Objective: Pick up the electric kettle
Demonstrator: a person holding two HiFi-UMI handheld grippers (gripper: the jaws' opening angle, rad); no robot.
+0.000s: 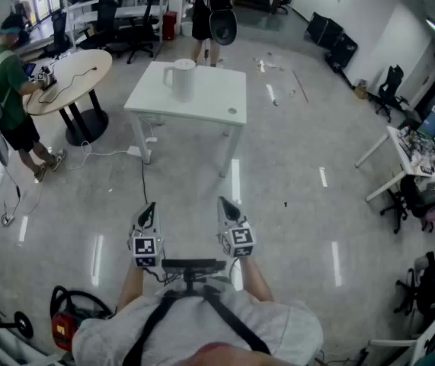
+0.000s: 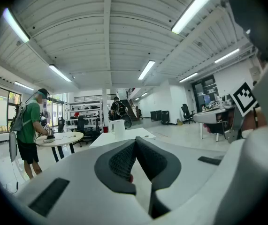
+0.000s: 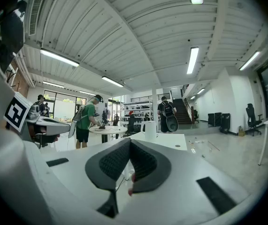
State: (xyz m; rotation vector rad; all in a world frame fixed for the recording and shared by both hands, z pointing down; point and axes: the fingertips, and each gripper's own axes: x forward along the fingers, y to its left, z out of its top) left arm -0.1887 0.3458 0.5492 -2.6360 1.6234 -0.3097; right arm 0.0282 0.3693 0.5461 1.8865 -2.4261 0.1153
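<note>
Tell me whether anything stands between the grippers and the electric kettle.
Nothing visible does. Only bare floor lies between the left gripper, the right gripper and the white table. The electric kettle stands toward the table's far edge, with bare tabletop in front of it.

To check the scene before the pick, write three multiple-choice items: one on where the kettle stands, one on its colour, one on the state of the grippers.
1. Where does the electric kettle stand?
A. On the round table
B. On the white rectangular table
C. On the floor

2. What colour is the kettle?
A. Red
B. Black
C. White

3. How are the left gripper and the right gripper?
A. Both shut and empty
B. Both wide open
C. One shut on the kettle

Key: 1 B, the head view shows it on that table's far part. 2 C, its body is white like the tabletop. 3 A, each gripper view shows the pads together with nothing between them.
</note>
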